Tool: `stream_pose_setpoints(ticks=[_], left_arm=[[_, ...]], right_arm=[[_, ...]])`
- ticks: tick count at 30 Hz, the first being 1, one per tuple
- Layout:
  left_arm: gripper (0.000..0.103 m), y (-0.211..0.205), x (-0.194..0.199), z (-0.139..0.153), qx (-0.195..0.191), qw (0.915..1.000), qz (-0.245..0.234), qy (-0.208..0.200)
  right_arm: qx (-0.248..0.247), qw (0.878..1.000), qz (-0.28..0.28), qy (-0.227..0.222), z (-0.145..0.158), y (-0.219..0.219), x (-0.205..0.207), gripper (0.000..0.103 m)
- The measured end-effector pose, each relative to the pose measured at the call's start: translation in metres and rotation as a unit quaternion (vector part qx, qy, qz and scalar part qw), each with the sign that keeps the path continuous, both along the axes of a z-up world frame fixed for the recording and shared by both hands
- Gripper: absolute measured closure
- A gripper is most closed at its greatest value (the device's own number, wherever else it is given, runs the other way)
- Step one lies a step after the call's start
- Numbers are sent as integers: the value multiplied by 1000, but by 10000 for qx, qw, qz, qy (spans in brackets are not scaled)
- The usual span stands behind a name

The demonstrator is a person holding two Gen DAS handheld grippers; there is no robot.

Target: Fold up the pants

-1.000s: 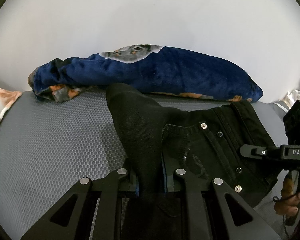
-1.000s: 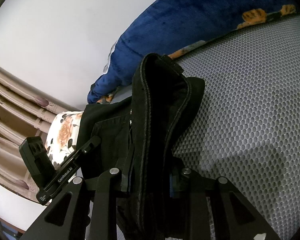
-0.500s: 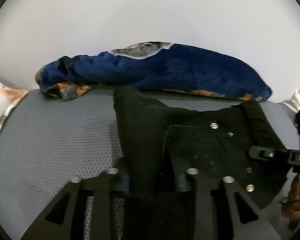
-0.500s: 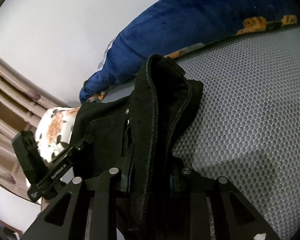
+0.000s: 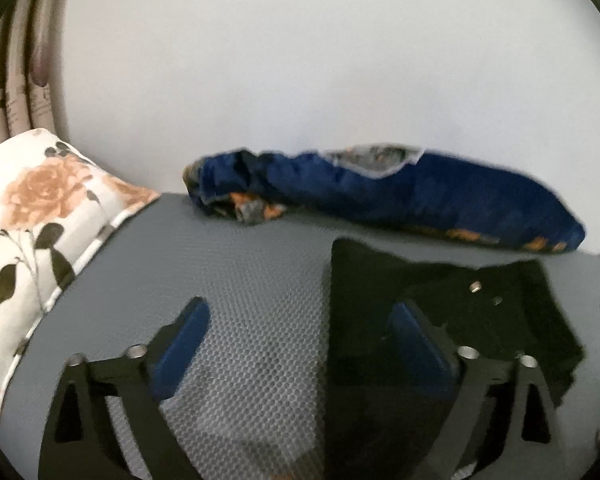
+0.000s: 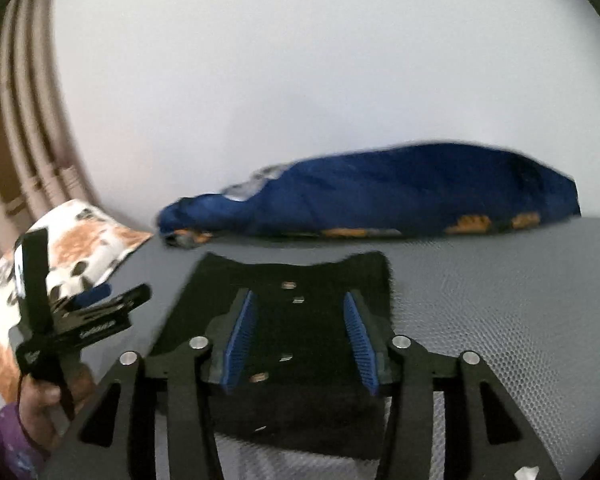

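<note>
Black pants [image 6: 300, 320] lie folded flat on the grey honeycomb mat [image 6: 500, 320], near the middle, just short of the rolled blue blanket [image 6: 380, 200] along the far wall. Metal buttons face up.

Left gripper [image 5: 296, 340]: jaws spread wide and just opened, nothing between the blue pads but bare mat. The pants' left edge sits under its right finger only.

Right gripper [image 6: 300, 336]: jaws parted and just opened further; pads stand either side of the buttoned panel, above the cloth, not pinching it. Both views blurred.

Flowered pillow [image 5: 40, 240] at far left, well apart from the pants. A hand [image 6: 40, 400] holds the left gripper's handle.

Risks from here, as judgement:
- thick denim may spring back and the top layer lift or slide, since nothing presses it now
- far edge looks wavy, corners raised; a further fold over that would come out crooked
- a finger could snag a seam or button and drag the stack askew
- a grab at one layer only would pull the fold open
</note>
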State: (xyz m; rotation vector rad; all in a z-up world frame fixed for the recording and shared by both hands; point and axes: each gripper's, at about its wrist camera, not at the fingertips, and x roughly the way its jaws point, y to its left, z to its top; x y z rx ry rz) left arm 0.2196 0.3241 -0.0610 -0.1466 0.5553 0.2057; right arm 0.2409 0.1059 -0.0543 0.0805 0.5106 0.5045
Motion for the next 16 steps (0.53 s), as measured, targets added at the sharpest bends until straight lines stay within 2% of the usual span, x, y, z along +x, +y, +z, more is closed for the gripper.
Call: stream_pose_setpoints(ticks=[6, 10, 16], left_arm=[[0, -8, -27, 26, 126, 9994, -42, -322], [0, -10, -44, 37, 174, 9983, -48, -552], [0, -4, -62, 49, 100, 9980, 130, -612]], right_arm=[[96, 9991, 375, 199, 3, 27, -24, 52], [186, 9980, 446, 397, -1, 29, -35, 50], [155, 9976, 509, 449, 3, 32, -51, 45]])
